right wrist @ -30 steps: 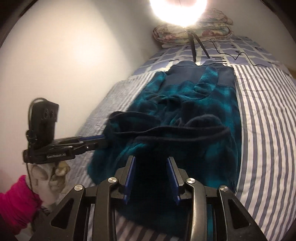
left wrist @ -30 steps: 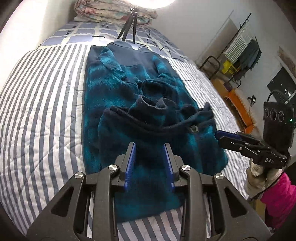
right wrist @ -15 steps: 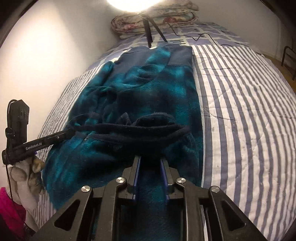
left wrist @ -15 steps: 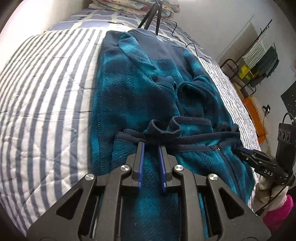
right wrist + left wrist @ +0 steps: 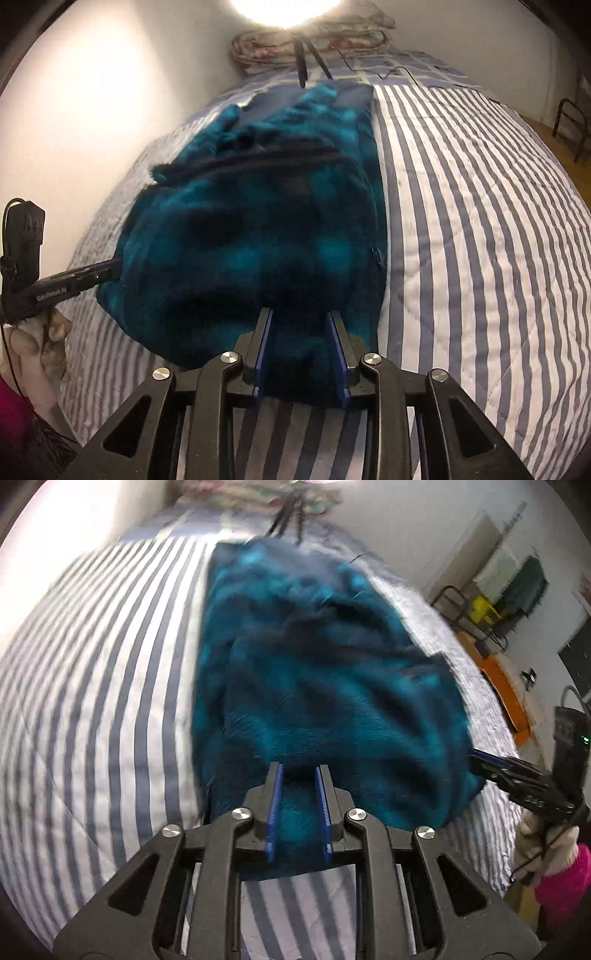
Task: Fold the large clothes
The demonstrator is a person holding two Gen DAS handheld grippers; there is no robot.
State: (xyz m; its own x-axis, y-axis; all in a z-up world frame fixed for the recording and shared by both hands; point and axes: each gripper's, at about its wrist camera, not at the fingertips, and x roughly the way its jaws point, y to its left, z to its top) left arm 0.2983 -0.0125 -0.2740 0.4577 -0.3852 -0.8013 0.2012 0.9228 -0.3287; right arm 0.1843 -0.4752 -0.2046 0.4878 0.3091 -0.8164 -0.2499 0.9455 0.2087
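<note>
The left hand-held gripper (image 5: 297, 805) is hovering low over the near edge of the teal fleece jacket (image 5: 332, 701). Its blue pads are standing parted, with fleece showing in the gap but not pinched, so it is holding nothing. The right hand-held gripper (image 5: 300, 350) is sitting in the same way at the jacket's near edge, its pads a little wider apart and likewise gripping no cloth as far as its own camera shows. In the left camera's view the tips of that right tool are touching the jacket's side, just to the right of the left one.

Just ahead of both tools, the jacket is lying on the striped bed (image 5: 480, 221), doubled over on itself. A folded-over layer is covering the near half, and its dark trimmed edge (image 5: 258, 158) is running across the garment further ahead. Beyond that edge, a single layer is stretching toward the tripod legs (image 5: 301, 62) and the stacked floral quilts (image 5: 314, 40) at the far end.

By my reading, one lengthwise fold is laid and both tools are letting go. The bundle is looking long and lumpy, so at least one more fold and some smoothing are probably remaining.
</note>
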